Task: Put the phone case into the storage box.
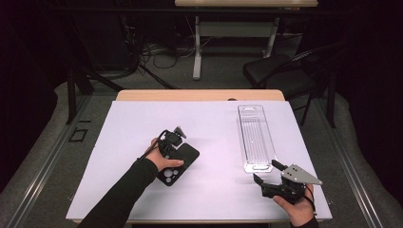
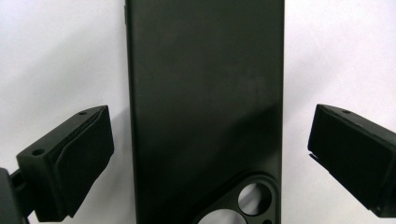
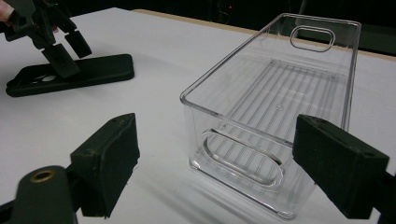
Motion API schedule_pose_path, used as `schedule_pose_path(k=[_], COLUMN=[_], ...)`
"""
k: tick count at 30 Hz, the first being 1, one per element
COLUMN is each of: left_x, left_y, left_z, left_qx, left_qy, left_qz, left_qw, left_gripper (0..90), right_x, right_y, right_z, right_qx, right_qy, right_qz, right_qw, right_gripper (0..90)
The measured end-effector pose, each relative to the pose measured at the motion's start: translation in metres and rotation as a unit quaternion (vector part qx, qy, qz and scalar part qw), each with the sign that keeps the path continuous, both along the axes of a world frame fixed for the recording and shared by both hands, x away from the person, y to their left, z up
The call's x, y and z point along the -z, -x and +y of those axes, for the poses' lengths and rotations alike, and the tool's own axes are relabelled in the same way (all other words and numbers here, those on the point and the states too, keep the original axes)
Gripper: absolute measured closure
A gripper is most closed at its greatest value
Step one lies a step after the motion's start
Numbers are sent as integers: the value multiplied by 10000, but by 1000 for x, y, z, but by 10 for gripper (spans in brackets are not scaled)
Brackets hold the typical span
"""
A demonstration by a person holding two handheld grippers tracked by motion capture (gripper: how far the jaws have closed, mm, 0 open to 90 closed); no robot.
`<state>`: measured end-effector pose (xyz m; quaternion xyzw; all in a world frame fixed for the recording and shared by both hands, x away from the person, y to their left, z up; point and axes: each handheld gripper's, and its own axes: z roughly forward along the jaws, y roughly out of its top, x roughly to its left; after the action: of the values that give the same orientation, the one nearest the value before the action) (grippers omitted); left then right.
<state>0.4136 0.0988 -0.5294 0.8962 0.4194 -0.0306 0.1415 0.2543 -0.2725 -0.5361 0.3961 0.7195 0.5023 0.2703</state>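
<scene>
The left gripper hovers over a flat black phone case with round camera cutouts, jaws spread wide on either side, not touching it. The case lies on the white surface at about 9 o'clock from a long clear plastic bin. The right gripper, jaws wide open and empty, faces the bin's near end. The case's lower edge is cut off in the left gripper view.
</scene>
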Motion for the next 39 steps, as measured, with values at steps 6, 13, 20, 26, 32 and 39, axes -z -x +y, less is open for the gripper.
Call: schedule_pose_path(k=[6, 13, 20, 26, 32, 39], left_x=[3, 6, 8, 8, 8, 9], left_y=[0, 0, 1, 3, 4, 7], left_z=[-5, -7, -8, -10, -11, -11], left_qx=[77, 162, 166, 166, 207, 225], left_qy=[-167, -353, -459, -548, -648, -738], left_qz=[30, 17, 7, 3, -48, -67], left_qw=[9998, 9992, 9988, 9984, 9977, 9970], left_gripper=[6, 7, 7, 8, 11, 22], right_x=[0, 0, 1, 1, 1, 1], right_y=[0, 0, 0, 0, 0, 0], right_z=[0, 0, 0, 0, 0, 0], right_qx=[-5, -16, -17, -17, -13, -14], right_qy=[2, -10, -9, 0, 0, 16], right_qz=[1, -14, -10, 7, 16, 19], right_qw=[10000, 10000, 10000, 10000, 10000, 10000], right_gripper=[140, 140, 140, 141, 140, 140])
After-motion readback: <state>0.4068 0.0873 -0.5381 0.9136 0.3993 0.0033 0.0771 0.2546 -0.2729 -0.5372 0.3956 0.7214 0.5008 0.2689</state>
